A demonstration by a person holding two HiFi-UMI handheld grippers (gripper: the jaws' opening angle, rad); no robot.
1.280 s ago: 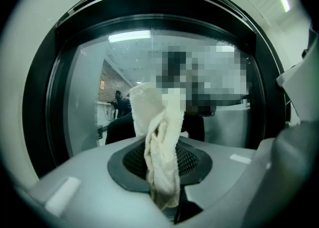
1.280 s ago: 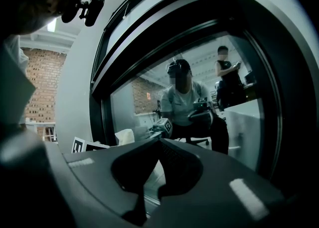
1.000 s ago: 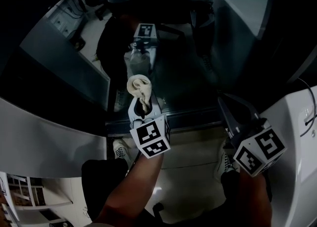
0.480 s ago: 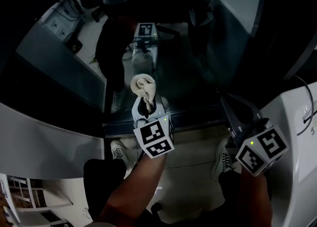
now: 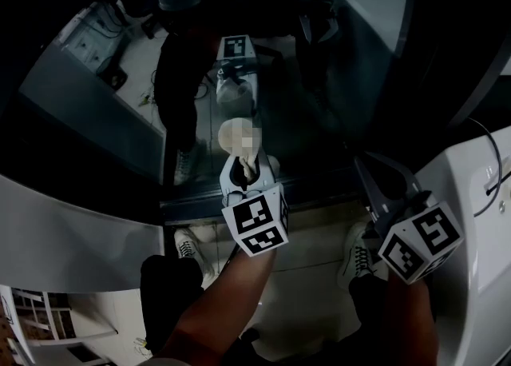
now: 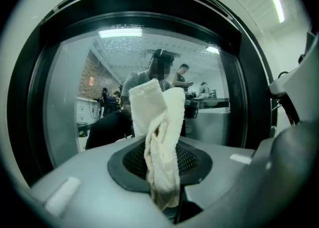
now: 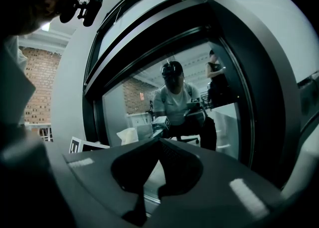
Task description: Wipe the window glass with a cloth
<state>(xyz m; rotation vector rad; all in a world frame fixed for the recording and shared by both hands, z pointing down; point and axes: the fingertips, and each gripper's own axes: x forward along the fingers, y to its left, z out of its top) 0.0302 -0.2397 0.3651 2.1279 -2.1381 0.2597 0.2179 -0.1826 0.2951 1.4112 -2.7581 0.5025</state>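
A dark window glass [image 5: 303, 93] lies ahead and mirrors the room and a person. My left gripper [image 5: 242, 171] is shut on a bunched cream cloth [image 5: 233, 134], whose top rests on or very near the glass. In the left gripper view the cloth [image 6: 160, 137] stands up between the jaws in front of the glass [image 6: 79, 112]. My right gripper [image 5: 374, 187] hangs lower right, close to the pane, with its jaws together and nothing in them. The right gripper view shows its tips [image 7: 159, 141] meeting before the glass [image 7: 149, 102].
A dark frame [image 5: 200, 200] runs along the pane's lower edge. A white curved surround [image 5: 64, 232] sits to the left and a white panel [image 5: 479, 220] with a cable to the right. The person's shoes and floor show below.
My left gripper has slid slightly to the right along the glass with the cloth held in it. The right gripper has barely moved.
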